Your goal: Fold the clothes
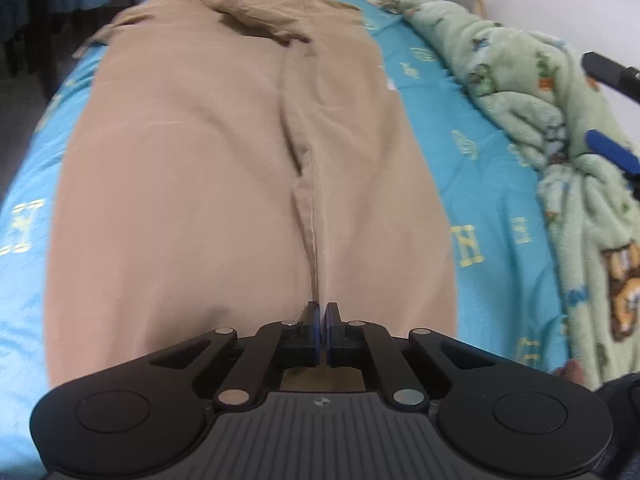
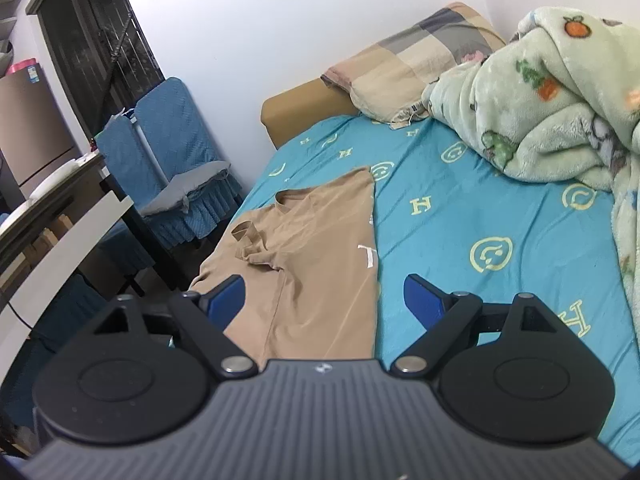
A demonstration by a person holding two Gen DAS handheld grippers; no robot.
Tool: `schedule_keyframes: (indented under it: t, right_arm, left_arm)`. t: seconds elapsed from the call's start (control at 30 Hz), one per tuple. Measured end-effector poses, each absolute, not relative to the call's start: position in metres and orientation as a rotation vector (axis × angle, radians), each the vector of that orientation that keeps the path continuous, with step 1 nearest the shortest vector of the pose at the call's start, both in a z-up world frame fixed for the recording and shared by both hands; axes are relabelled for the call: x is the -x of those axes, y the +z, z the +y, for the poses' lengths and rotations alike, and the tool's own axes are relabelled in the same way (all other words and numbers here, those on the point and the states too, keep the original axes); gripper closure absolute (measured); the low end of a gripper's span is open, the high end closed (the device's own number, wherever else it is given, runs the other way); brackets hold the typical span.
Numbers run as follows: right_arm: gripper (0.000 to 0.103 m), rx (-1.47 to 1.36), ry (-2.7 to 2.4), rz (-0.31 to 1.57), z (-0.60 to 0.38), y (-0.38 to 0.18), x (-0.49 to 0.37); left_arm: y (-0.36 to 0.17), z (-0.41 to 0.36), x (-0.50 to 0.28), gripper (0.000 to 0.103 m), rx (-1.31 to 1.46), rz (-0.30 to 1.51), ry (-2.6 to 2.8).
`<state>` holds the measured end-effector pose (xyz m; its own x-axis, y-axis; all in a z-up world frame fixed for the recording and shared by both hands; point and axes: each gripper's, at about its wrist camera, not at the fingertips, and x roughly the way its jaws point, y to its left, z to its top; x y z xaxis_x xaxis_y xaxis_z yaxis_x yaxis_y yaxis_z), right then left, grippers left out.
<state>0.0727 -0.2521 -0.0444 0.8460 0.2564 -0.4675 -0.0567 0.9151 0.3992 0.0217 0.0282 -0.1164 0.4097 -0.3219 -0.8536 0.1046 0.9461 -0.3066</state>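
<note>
The soft tan T-shirt (image 1: 224,184) lies partly folded on the blue bed sheet (image 2: 472,216), the left gripper (image 1: 321,320) pinches its bottom hem, and the right gripper (image 2: 324,300) waits wide open, holding nothing.

A home bedroom: bed (image 2: 460,216), pillow (image 2: 412,64), fleece blanket (image 2: 552,120).

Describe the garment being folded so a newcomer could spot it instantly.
On the turquoise bedsheet, left of the heaped green fleece blanket, lies a tan T-shirt. It is the only plain, flat-spread cloth there, with one sleeve folded inward.
</note>
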Motion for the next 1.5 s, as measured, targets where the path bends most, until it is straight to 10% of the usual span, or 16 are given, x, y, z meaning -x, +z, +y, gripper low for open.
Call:
schedule_keyframes:
  t: [0.23,0.43,0.6,0.83,1.5]
  right_arm:
    - [0.015,-0.368,0.171,0.531,-0.252,-0.044,-0.070]
    - [0.015,-0.387,0.176,0.514,-0.254,-0.041,-0.069]
    - [0.015,-0.352,0.186,0.488,-0.248,-0.040,-0.068]
    - [0.030,-0.326,0.216,0.451,-0.242,-0.040,-0.071]
    - [0.016,-0.377,0.250,0.698,-0.205,-0.102,-0.137]
  left_arm:
    - [-0.103,0.024,-0.014,0.095,0.216,1.070,-0.231]
    - [-0.082,0.029,-0.013,0.045,0.260,0.994,-0.196]
    - [-0.063,0.025,-0.020,0.025,0.237,0.924,-0.170]
    - [-0.051,0.044,-0.049,0.022,0.252,0.864,-0.119]
    - [-0.140,0.252,-0.234,0.022,0.934,0.618,0.223]
